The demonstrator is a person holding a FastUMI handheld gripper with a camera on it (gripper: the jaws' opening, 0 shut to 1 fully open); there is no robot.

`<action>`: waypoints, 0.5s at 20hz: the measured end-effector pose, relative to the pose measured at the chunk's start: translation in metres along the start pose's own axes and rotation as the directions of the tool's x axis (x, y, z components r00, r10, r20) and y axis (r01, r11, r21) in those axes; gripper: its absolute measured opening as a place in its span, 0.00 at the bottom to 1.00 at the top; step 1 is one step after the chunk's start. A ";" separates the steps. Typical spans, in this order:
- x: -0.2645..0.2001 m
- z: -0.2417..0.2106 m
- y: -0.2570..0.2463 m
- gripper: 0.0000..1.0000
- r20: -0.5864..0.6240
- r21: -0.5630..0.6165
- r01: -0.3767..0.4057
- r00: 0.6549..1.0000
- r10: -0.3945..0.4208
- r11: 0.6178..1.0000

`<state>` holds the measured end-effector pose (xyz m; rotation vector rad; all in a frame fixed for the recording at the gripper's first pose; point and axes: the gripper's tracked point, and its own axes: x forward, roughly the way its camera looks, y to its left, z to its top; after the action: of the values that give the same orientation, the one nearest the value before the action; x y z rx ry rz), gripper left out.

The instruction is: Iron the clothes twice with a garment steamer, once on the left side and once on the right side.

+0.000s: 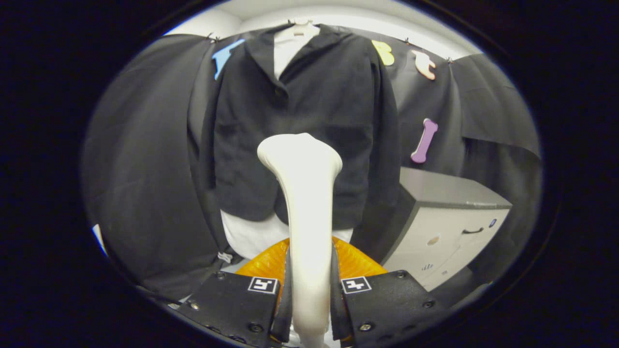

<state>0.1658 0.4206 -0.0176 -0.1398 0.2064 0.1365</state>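
Gripper view shows my claw [308, 299] closed on the steamer [304, 203], both fingers [232, 299] pressing its smooth cream handle, which rises from between them and flares into a rounded head just short of the jacket [300, 121]; an orange ribbed base [263, 263] sits just behind the fingers. The jacket hangs straight ahead, dark, matte and soft, buttoned over a white shirt [246, 237], with a grey drawer cabinet [445, 227] beyond to the right. To do this pass well, I judge I should keep the grip firm, bring the head flat to one front panel and draw it slowly along the cloth.
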 end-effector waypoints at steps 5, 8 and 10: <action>-0.029 0.121 0.027 0.34 0.295 0.051 -0.085 0.953 0.066 0.995; -0.035 0.177 0.040 0.34 0.458 0.042 -0.113 0.885 0.081 0.993; -0.036 0.209 0.054 0.34 0.540 0.029 -0.125 0.837 0.090 0.992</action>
<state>0.1638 0.5007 0.1855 -0.0216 -0.3477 0.2760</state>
